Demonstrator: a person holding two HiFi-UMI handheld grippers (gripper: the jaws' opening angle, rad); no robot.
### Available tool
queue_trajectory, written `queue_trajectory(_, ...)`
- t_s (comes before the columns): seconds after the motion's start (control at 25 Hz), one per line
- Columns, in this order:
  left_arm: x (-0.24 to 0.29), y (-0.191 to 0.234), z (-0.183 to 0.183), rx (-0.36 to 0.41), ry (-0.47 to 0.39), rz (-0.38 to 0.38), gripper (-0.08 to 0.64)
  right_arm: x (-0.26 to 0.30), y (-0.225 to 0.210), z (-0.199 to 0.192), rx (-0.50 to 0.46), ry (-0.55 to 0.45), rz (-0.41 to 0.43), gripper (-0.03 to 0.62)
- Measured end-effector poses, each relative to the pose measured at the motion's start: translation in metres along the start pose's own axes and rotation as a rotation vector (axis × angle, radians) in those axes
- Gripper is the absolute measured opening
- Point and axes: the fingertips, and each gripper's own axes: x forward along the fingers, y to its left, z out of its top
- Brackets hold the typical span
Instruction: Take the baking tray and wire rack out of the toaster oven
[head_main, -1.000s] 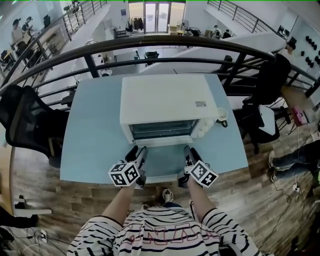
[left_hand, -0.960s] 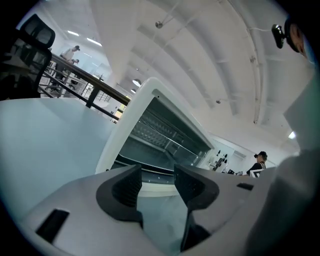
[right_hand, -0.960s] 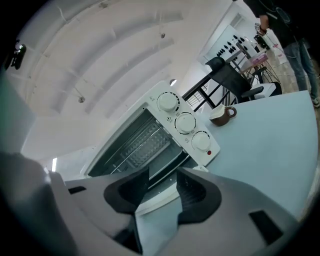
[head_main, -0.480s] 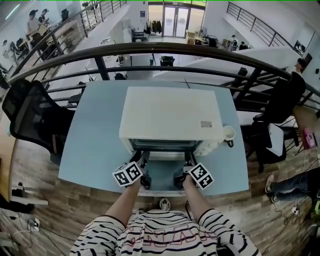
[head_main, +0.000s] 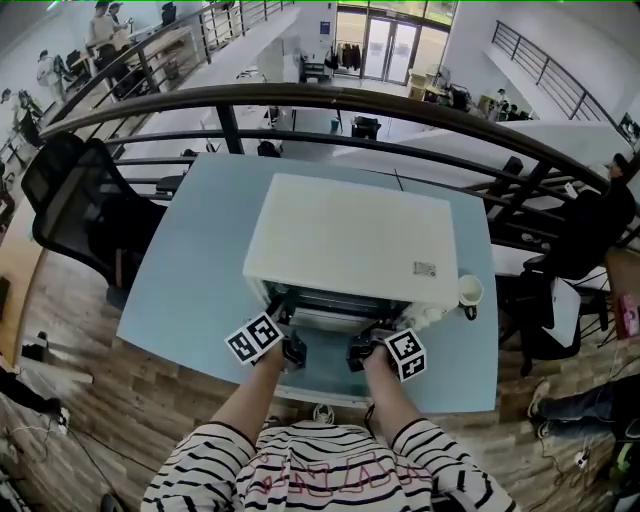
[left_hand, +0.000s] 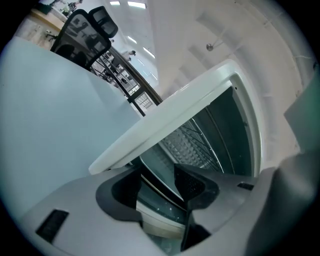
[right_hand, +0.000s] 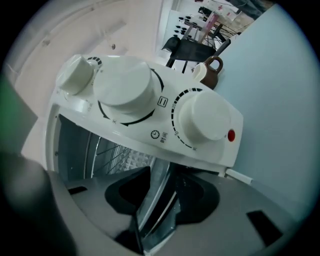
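Observation:
The white toaster oven (head_main: 350, 235) stands on the light blue table (head_main: 190, 270) with its glass door (head_main: 323, 352) folded down toward me. Inside, the wire rack (left_hand: 207, 142) sits over a dimpled baking tray (left_hand: 182, 147); both also show in the right gripper view, rack (right_hand: 102, 150) and tray (right_hand: 132, 161). My left gripper (head_main: 292, 347) is at the mouth's left corner and my right gripper (head_main: 357, 352) is below the knobs (right_hand: 202, 117). Both are rolled on their sides. The door's glass edge (left_hand: 157, 210) runs between each pair of jaws, and no pad visibly presses it. The right jaws have just been closing.
A white mug (head_main: 468, 291) stands on the table right of the oven. A black office chair (head_main: 80, 200) is at the table's left, and a dark railing (head_main: 400, 105) runs behind it. The table's front edge is just under my hands.
Both grippers have moved forward from the table's front edge to the oven mouth and rolled onto their sides. My head has come closer over the oven.

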Motion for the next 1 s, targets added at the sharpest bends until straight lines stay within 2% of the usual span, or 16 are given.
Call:
queue_trajectory(0.08,0.000,0.003,-0.001,-0.020,-0.008,0.014,0.190,0.004,-0.001,-0.003,0.007,0.014,-0.006,0.141)
queue_trajectory(0.16,-0.001,0.008,-0.003,-0.043,-0.015,0.029,0.190,0.007,-0.002,-0.006,0.004,0.024,-0.011,0.089)
queue_trajectory(0.6,-0.006,0.015,-0.010,-0.165,-0.001,-0.008,0.193,-0.014,-0.009,-0.009,0.120,0.033,-0.049,0.063)
queue_trajectory(0.84,-0.017,0.023,-0.018,-0.306,0.033,-0.044,0.190,-0.043,-0.018,-0.017,0.177,0.014,-0.093,0.057)
queue_trajectory(1.0,-0.032,0.033,-0.025,-0.389,0.055,-0.030,0.092,-0.062,-0.021,-0.022,0.180,0.005,-0.105,0.057)
